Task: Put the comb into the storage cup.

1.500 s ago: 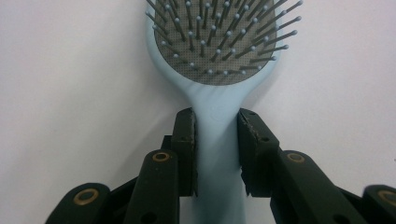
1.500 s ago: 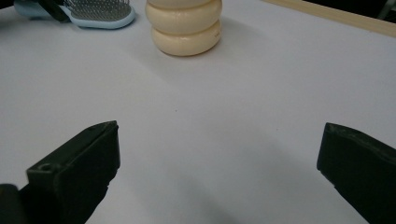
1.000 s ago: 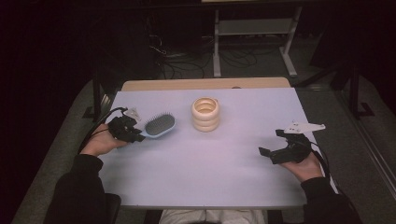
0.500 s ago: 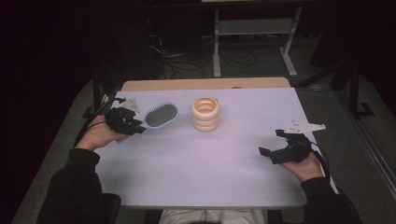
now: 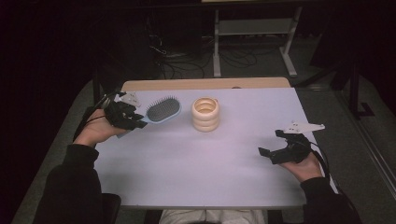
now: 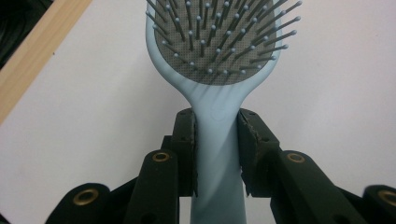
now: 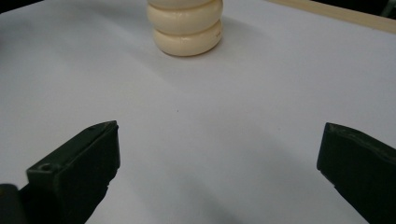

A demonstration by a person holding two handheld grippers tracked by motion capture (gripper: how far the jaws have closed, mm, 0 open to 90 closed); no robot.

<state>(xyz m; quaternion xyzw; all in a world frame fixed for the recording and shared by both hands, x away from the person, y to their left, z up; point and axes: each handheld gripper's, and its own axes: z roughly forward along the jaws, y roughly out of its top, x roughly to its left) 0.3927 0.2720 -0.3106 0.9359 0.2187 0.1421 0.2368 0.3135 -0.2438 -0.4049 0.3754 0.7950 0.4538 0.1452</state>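
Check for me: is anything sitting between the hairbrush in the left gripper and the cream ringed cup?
Nothing visible. The left gripper is shut on the hairbrush handle, and only bare white table lies between the brush head and the cream ringed cup.

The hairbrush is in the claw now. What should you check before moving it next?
1. Left gripper shut on the hairbrush handle, one jaw on each side: ok.
2. Grip centred on the handle, just below the brush head: ok.
3. Bristles face up, away from the table: ok.
4. Ringed cream holder stands upright, apart from the brush: ok.
5. Right gripper open and holding nothing, well away from the brush: ok.
6. How firm the grip is: cannot tell.
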